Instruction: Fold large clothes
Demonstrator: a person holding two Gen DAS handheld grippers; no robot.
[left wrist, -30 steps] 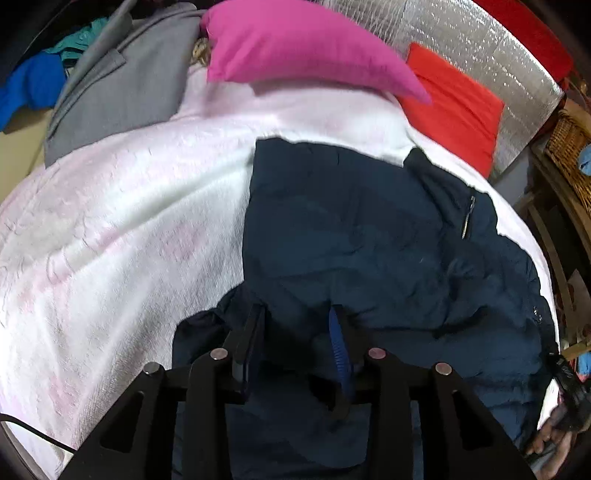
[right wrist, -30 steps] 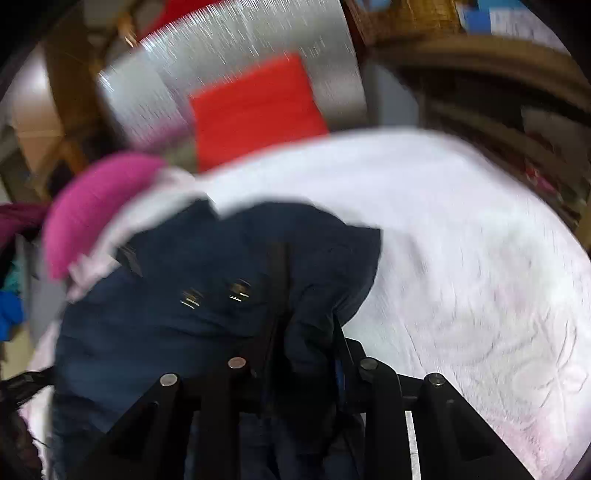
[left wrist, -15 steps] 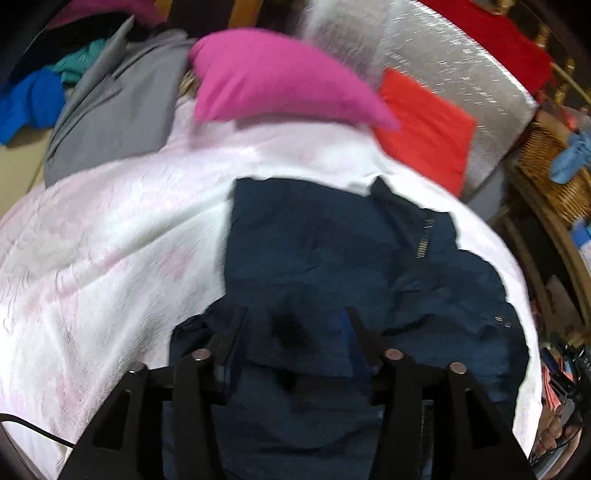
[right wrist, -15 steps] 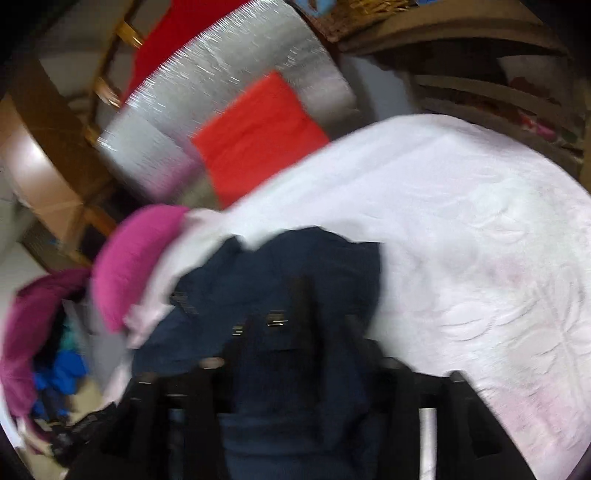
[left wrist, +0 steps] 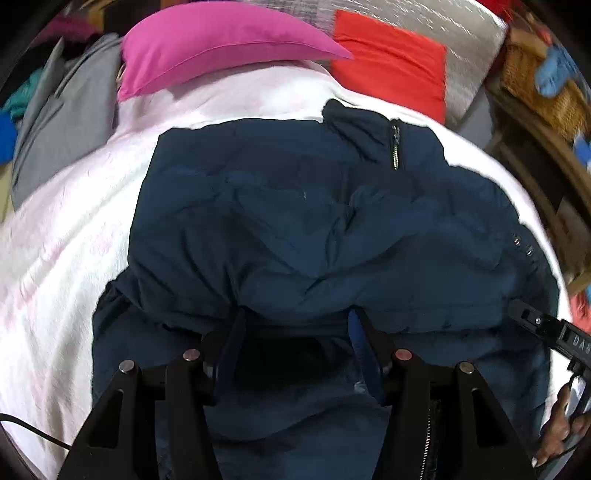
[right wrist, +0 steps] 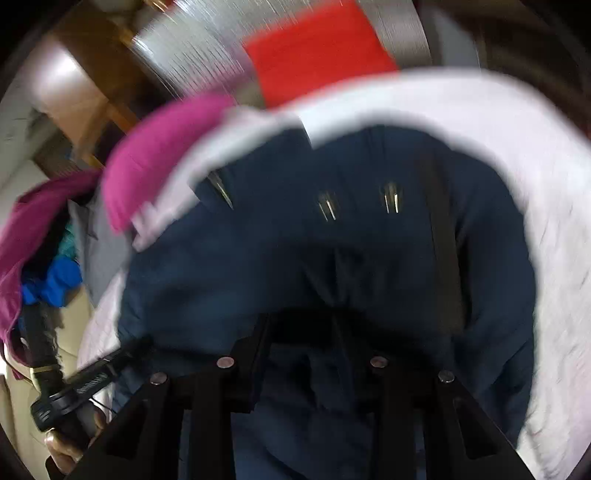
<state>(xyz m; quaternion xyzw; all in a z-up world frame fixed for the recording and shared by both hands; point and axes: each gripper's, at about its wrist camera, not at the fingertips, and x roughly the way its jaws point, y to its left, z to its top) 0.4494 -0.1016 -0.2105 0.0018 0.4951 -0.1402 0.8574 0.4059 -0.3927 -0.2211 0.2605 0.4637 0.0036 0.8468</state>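
Big navy blue puffy zip-up jacket (left wrist: 317, 229) lying across the white-and-pale-pink quilted bed cover (left wrist: 62, 236), collar end pointing toward the magenta pillow (left wrist: 218, 40) and the red square cushion (left wrist: 391, 55). Folded edge bunching up right at the left gripper (left wrist: 293, 332), its fingers (left wrist: 369, 354) spread apart, fabric draping over the tips, not clearly pinching anything. Right gripper (right wrist: 299, 328) poking into the jacket's near edge too; view blurring, fabric covering the tips, so can't tell about those fingers. Grey garment (left wrist: 62, 122) sitting off at the bed's left, silver foil-looking panel (left wrist: 461, 33) leaning behind the cushion.
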